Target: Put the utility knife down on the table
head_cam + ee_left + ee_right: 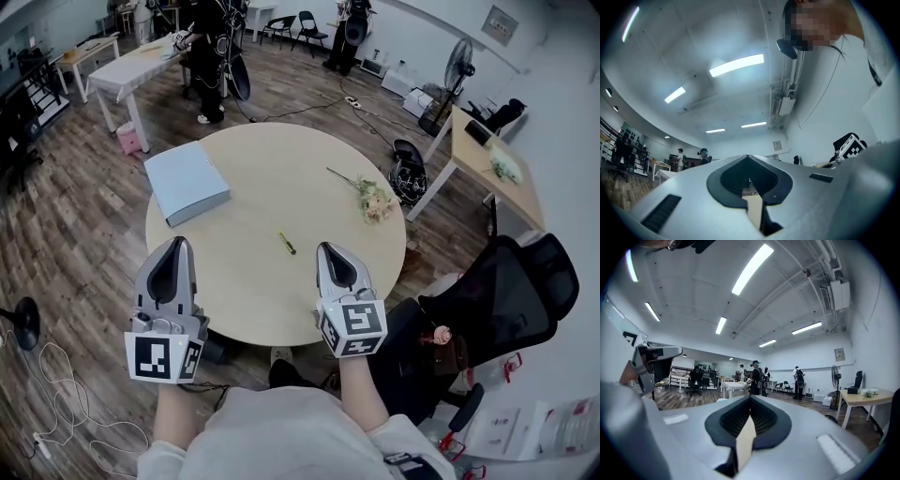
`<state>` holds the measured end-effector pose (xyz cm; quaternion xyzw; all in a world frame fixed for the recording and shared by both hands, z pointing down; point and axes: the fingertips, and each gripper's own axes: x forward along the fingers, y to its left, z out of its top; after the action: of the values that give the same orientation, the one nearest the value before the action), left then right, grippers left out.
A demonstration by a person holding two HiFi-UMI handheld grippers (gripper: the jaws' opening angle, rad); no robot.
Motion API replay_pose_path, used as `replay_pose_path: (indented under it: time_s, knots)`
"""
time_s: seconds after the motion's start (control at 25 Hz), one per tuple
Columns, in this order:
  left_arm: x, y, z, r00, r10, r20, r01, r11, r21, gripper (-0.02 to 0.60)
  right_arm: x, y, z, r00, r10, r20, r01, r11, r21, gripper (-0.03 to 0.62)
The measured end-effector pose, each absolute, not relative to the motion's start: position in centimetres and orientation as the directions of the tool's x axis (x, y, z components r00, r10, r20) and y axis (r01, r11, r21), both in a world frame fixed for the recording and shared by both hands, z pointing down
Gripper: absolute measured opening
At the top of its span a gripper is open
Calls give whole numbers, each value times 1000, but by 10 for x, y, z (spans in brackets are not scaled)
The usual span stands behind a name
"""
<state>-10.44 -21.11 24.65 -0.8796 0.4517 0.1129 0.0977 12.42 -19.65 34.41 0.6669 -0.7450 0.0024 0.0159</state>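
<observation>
centre: bare worktop point(253, 169) all round the knife point(287, 243), reachable from any side
far left: blue box point(187, 182) lying flat, blocks that edge
far right: flowers point(373, 199) near the rim
near edge: open lane between left gripper point(176, 244) and right gripper point(328, 248)
off worktop, right: black chair point(506, 281) close to the rim

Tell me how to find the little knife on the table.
Look at the round beige table. The utility knife lies near its middle, right of the blue box, left of the flowers. It is the smallest thing there, a thin dark-and-yellow stick.
</observation>
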Motion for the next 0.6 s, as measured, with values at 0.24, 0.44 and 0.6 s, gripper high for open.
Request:
replay_pose_path:
  time_s: [0.24, 0.44, 0.6]
  knots:
    - [-114, -194, 240, 578, -757, -304, -807, -586, -77, 8, 118, -165, 317, -88, -995, -51, -996, 86, 32, 11]
    - [-117, -181, 236, 589, -744, -315, -798, -596, -82, 8, 117, -142, 306, -66, -994, -83, -997, 62, 49, 11]
    - [-117, -171, 234, 599, -734, -321, -790, -607, -87, 8, 119, -126, 301, -47, -993, -110, -998, 42, 41, 11]
